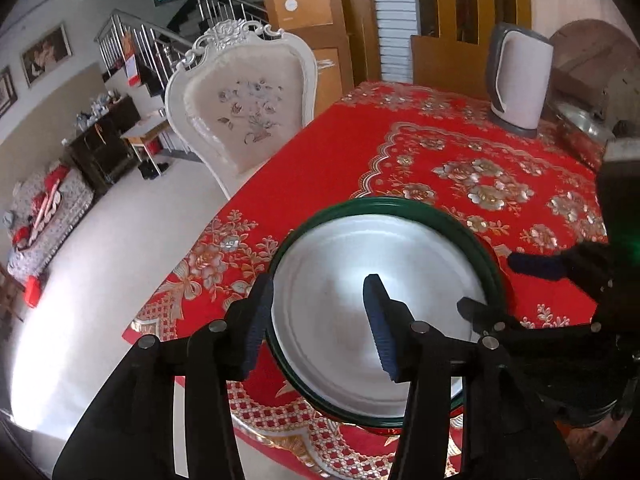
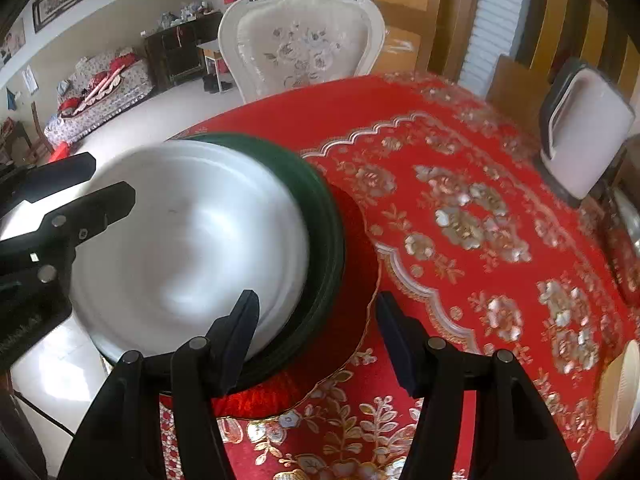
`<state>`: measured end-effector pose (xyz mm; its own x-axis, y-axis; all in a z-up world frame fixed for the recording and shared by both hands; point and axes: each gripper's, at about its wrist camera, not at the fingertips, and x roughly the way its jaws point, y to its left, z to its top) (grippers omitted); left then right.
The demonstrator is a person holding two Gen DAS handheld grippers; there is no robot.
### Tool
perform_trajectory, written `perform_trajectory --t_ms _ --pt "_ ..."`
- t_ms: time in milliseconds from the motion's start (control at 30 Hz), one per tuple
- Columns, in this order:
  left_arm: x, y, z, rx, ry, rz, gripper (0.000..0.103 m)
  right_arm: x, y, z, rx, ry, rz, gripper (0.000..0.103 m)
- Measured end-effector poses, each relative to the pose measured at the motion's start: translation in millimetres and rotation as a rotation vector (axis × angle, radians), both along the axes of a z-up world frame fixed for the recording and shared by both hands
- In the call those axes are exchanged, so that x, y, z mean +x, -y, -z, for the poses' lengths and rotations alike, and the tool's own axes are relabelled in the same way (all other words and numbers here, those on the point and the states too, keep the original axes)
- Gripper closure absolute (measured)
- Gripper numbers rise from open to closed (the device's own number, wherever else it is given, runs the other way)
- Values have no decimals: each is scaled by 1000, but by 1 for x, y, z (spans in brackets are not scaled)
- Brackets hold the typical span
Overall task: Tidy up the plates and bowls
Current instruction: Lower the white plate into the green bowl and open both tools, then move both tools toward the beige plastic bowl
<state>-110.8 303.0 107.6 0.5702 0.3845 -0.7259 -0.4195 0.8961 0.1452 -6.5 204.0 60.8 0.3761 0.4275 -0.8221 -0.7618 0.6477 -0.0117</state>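
A white plate with a dark green rim (image 1: 340,280) lies near the table's front edge on a stack of green-rimmed plates; it also shows in the right wrist view (image 2: 188,248). A red plate (image 2: 356,280) lies under the stack. My left gripper (image 1: 320,324) is open, its jaws astride the plate's left rim, one finger outside and one over the plate. My right gripper (image 2: 316,340) is open and empty, astride the stack's right edge. It shows at the right in the left wrist view (image 1: 496,284).
The table has a red flowered cloth (image 1: 460,152). A white electric kettle (image 1: 520,80) stands at the far right. A white carved chair (image 1: 248,108) stands at the far side. A cream ribbed dish (image 2: 624,392) lies at the right edge.
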Motion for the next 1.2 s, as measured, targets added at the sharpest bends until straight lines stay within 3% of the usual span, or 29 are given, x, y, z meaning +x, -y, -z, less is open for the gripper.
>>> perform_trajectory --t_ms 200,467,833,1200 --pt "-10 1 -12 -28 57 -2 56 -1 10 -11 48 -1 12 42" --pt "-4 44 -12 -12 108 42 56 0 40 -23 140 -35 50 42" --pt "41 121 6 -54 120 159 56 16 130 -24 194 -43 242 41" --pt "78 197 5 -79 123 311 56 30 223 -23 220 -45 437 41"
